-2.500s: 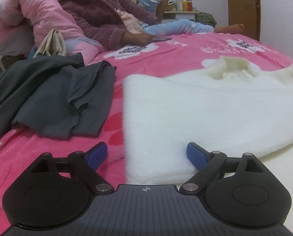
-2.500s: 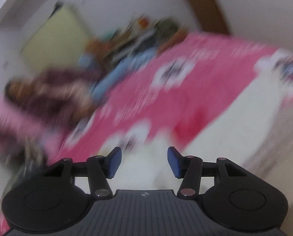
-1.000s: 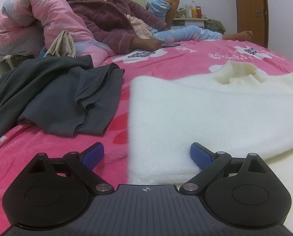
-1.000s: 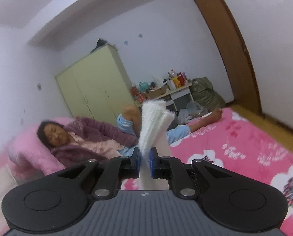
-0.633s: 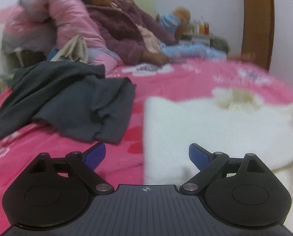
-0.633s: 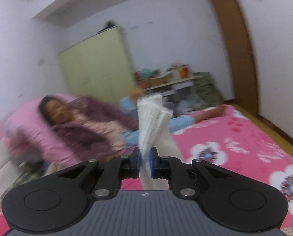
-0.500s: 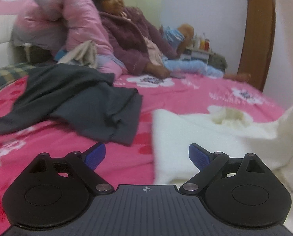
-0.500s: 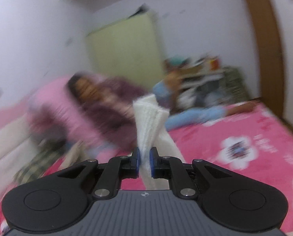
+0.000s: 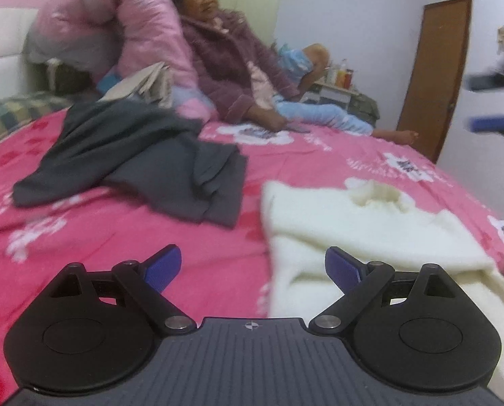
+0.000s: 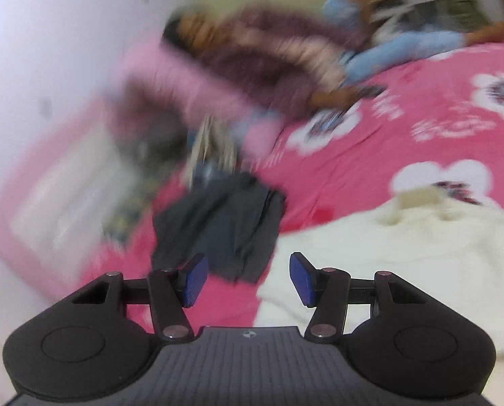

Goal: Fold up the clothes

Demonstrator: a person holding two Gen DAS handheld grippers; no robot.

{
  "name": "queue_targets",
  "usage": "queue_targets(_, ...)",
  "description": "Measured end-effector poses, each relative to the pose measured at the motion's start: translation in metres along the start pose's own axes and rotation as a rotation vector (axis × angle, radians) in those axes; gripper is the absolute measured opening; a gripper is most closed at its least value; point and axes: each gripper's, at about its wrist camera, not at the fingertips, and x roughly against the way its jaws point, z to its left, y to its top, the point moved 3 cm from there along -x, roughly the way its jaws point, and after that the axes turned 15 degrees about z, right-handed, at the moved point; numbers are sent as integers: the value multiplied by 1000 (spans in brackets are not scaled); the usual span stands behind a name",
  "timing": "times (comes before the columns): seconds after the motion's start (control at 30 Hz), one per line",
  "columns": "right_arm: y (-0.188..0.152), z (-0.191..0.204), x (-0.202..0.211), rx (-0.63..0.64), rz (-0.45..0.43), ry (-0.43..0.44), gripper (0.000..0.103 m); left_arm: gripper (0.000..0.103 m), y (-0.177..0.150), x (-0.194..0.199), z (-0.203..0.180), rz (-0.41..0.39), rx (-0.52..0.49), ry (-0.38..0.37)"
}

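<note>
My left fingers stand wide with nothing between them, hanging over the pink flowered bed. The white fuzzy sweater lies flat on that bed at about one o'clock from them. Its left folded edge runs away from me toward twelve, just inside my right-hand blue pad, and its roll collar sits at the far end. So the sweater's long axis runs nearly along my pointing line, collar away and hem toward me.

My right fingers have just been opening, and they now stand about half spread with no cloth between the pads. That view is smeared by motion, but the sweater plainly fills the lower right, from about one to four o'clock, with its near-left corner just under my right pad. In the left wrist view those same right fingers show as a blur at the far right edge, above the sweater's right side.

The dark grey garment lies crumpled at eleven o'clock from my left fingers, just beside the sweater and apart from it. A person in a purple robe reclines at the head of the bed, well away.

I judge the next fold turns on the near hem. The left fingers are nearer its left corner, and the right fingers are nearer the right side.
</note>
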Motion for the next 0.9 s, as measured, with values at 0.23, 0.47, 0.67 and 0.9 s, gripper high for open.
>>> queue_targets(0.23,-78,-96,71,-140,-204,-334,47,89,43,-36,-52,-82,-141,-30)
queue_targets(0.47,-83,-136,35,-91,-163,-462,23,70,48,-110,-82,18,-266,85)
queue_targets(0.67,-104,-160,-31,33,11,-592,13,69,28,-144,-67,116,-231,141)
queue_targets(0.9,-123,-182,-34,-23,71,-718,0,71,26,-140,-64,111,-236,128)
